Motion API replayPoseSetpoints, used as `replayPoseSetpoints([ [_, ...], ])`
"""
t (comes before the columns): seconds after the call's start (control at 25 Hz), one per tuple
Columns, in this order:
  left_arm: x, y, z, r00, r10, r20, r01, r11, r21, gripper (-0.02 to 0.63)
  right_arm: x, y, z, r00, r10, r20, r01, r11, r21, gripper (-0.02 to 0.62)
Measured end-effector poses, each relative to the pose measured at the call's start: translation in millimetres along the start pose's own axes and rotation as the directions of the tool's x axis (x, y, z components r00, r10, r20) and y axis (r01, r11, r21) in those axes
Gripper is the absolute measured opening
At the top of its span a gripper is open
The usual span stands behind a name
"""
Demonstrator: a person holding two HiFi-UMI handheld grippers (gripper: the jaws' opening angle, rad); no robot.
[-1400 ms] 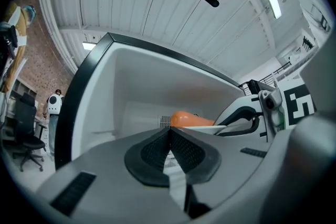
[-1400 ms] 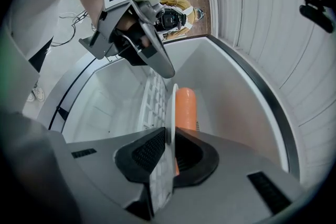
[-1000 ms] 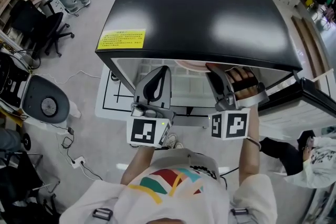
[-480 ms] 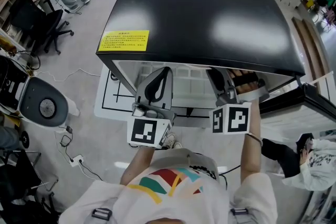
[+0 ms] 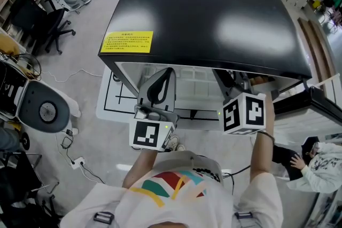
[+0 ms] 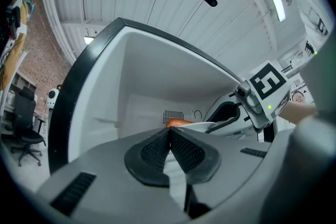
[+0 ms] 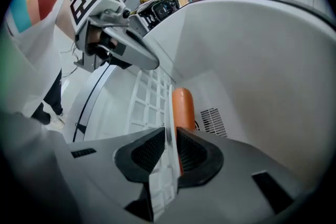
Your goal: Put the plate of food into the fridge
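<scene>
The white plate [image 7: 168, 113] stands edge-on between my right gripper's [image 7: 169, 152] pads, which are shut on its rim. An orange piece of food [image 7: 184, 106] lies on it. Both are inside the white fridge cavity, over a wire shelf [image 7: 147, 102]. In the left gripper view the plate [image 6: 209, 125] and food [image 6: 176, 123] show beyond my left gripper [image 6: 169, 138], shut with nothing in it. In the head view the left gripper [image 5: 166, 73] is at the fridge opening. The right gripper [image 5: 235, 81] reaches under the black fridge top [image 5: 208, 8], which hides its tips and the plate.
The fridge door [image 5: 316, 97] hangs open at the right. A yellow label [image 5: 126, 41] sits on the fridge top. Office chairs [image 5: 45, 26] and a round grey machine [image 5: 45, 108] stand on the floor at left, and people at the back left and lower right.
My right gripper has pushed further in under the fridge top; the plate edge seen at the opening before is now hidden. The left gripper has stayed put.
</scene>
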State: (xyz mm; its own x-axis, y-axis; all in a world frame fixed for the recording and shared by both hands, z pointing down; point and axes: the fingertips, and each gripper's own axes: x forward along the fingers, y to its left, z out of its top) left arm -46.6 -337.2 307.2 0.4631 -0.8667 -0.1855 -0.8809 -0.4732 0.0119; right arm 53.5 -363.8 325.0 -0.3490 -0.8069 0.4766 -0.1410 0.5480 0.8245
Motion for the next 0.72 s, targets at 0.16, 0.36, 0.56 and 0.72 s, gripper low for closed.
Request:
replayPoseSetpoints([
  [0.16, 0.6, -1.2, 1.3, 1.0, -0.003, 0.001, 0.003, 1.0, 0.003, 0.008, -4.1, -3.4, 3.9, 0.999, 0.037, 0.021, -0.039, 0.996, 0.074, 0.061],
  [0.36, 0.9, -2.3, 2.3, 1.0, -0.003, 0.004, 0.003, 1.0, 0.004, 0.008, -7.6, 1.6, 7.9, 0.994, 0.09, 0.06, -0.096, 0.989, 0.114, 0.074],
  [0.56, 1.5, -3.3, 3.7, 1.0, -0.006, 0.006, 0.006, 1.0, 0.004, 0.008, -8.0, -2.2, 9.7, 0.991, 0.095, 0.095, -0.113, 0.971, 0.209, 0.074],
  [0.72, 1.9, -5.5, 3.5, 1.0, -0.01, 0.006, 0.01, 1.0, 0.001, 0.008, -8.3, -0.8, 9.6, 0.986, 0.11, 0.127, -0.142, 0.95, 0.278, 0.072],
])
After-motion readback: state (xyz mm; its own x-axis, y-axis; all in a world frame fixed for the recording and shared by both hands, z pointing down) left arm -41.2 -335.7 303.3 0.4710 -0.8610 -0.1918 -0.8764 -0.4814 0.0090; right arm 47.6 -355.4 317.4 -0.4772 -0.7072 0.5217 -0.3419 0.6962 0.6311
